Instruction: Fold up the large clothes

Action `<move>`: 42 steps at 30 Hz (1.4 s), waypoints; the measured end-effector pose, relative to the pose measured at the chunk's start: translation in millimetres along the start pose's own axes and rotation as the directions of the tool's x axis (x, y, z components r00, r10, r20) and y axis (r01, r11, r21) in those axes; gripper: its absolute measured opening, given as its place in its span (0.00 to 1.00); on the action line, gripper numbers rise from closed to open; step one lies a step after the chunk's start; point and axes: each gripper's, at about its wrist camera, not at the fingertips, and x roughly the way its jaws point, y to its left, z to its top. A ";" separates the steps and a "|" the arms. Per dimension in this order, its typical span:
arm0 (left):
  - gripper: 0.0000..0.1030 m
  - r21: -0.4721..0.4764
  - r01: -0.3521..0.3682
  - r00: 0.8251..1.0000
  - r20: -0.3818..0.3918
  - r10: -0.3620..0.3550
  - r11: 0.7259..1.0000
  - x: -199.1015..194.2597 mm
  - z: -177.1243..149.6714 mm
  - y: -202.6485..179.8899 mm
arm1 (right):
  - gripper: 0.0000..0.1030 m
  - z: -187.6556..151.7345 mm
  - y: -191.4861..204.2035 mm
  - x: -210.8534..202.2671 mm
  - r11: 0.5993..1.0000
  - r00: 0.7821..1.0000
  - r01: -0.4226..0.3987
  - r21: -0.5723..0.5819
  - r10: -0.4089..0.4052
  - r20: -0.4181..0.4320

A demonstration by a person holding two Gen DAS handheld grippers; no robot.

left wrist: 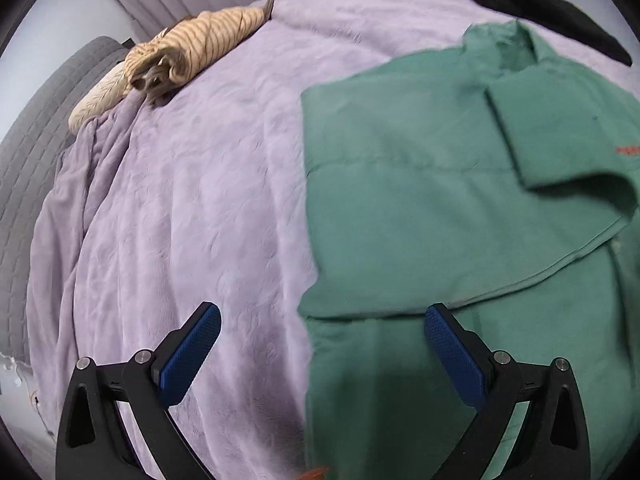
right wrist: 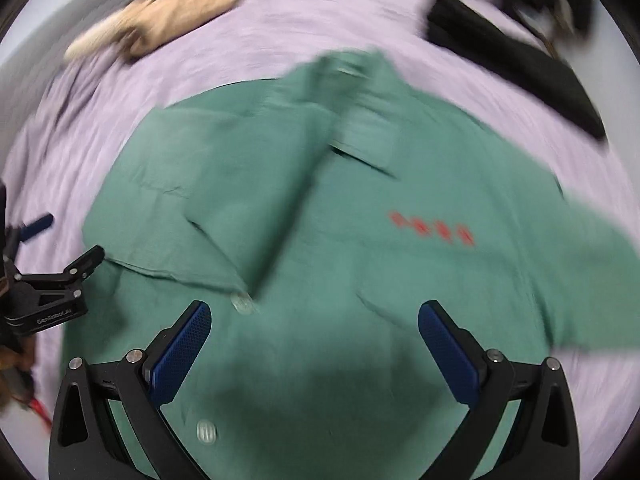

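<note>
Lying flat | green shirt (right wrist: pixel 320 208) | sleeve folded in | red lettering (right wrist: pixel 432 228)

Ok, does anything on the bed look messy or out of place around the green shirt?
Mostly no. The green shirt lies partly folded on the lilac blanket, one sleeve turned in. The striped tan garment sits crumpled near the far edge, unfolded, and a black garment lies loosely at the far corner.
</note>
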 end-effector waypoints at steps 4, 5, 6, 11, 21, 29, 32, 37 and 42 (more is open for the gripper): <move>0.99 -0.093 -0.051 0.999 0.009 0.052 0.994 26.2 9.1 8.6 | 0.98 28.6 60.5 56.3 0.914 0.957 0.287 -0.286 -0.288 0.042; 0.99 -0.133 -0.063 0.998 0.004 0.064 0.989 32.9 13.5 13.2 | 0.78 35.1 64.1 66.6 0.877 0.933 0.356 -0.323 -0.352 0.072; 0.99 -0.163 -0.060 0.998 -0.012 0.059 0.985 39.7 13.7 18.0 | 0.53 42.6 60.6 67.1 0.865 0.923 0.383 -0.323 -0.369 0.107; 1.00 -0.220 0.003 1.000 -0.017 -0.007 0.976 51.5 13.7 29.6 | 0.09 55.0 -47.0 3.0 0.984 0.975 -0.030 0.174 -0.009 0.223; 1.00 -0.239 0.048 0.997 -0.051 -0.062 0.970 56.8 13.1 34.8 | 0.63 -93.7 -202.0 87.6 -0.122 0.694 -0.646 0.754 0.318 0.646; 1.00 -0.121 0.290 0.948 -0.101 -0.302 0.949 -1.9 3.9 64.5 | 0.74 -85.8 -166.6 50.3 0.038 0.697 -0.622 0.782 0.481 0.532; 1.00 -0.180 0.340 0.934 -0.048 -0.354 0.923 2.4 35.3 87.0 | 0.76 -68.9 -102.1 47.4 0.127 0.650 -0.646 0.753 0.609 0.455; 1.00 -0.241 0.429 0.889 -0.059 -0.455 0.870 84.4 113.1 92.6 | 0.76 -37.2 27.6 80.1 0.241 0.584 -0.671 0.701 0.755 0.300; 0.69 -0.216 0.422 0.882 -0.127 -0.454 0.880 131.5 141.1 60.9 | 0.76 0.0 98.1 109.5 0.306 0.603 -0.691 0.655 0.744 0.288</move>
